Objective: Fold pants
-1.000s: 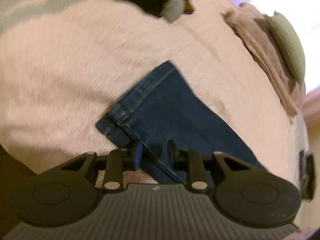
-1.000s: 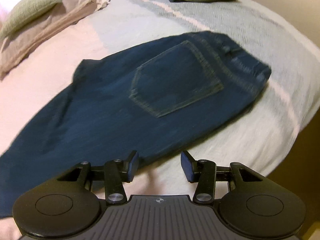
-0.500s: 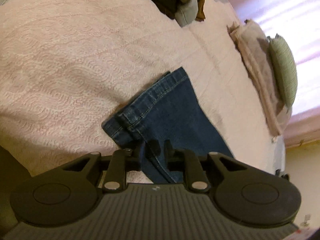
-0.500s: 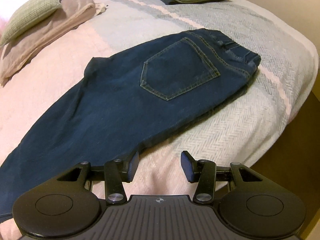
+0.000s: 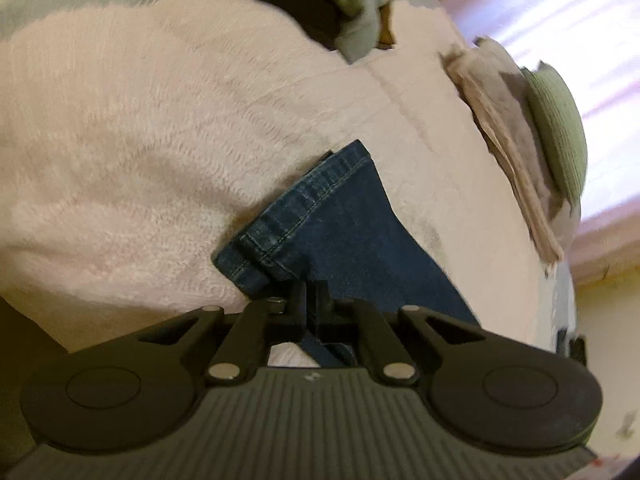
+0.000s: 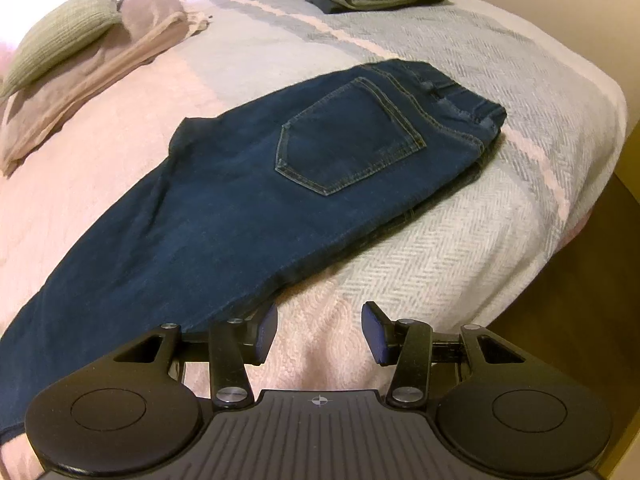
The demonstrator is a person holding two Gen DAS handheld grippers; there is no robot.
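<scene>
— Since a second ago, the left gripper [image 5: 307, 294] has closed on the jeans [image 6: 248, 200] near the hem.
— And the right gripper [image 6: 319, 330]?
— It hangs wide apart beside the jeans, folded lengthwise on the bed [image 6: 420, 264].

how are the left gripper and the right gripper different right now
The left gripper is shut on the jeans near the leg hem; the right gripper is open and holds nothing. The left is over denim, while the right hangs over bare blanket beside the jeans' edge. Both are black two-finger tools.
</scene>
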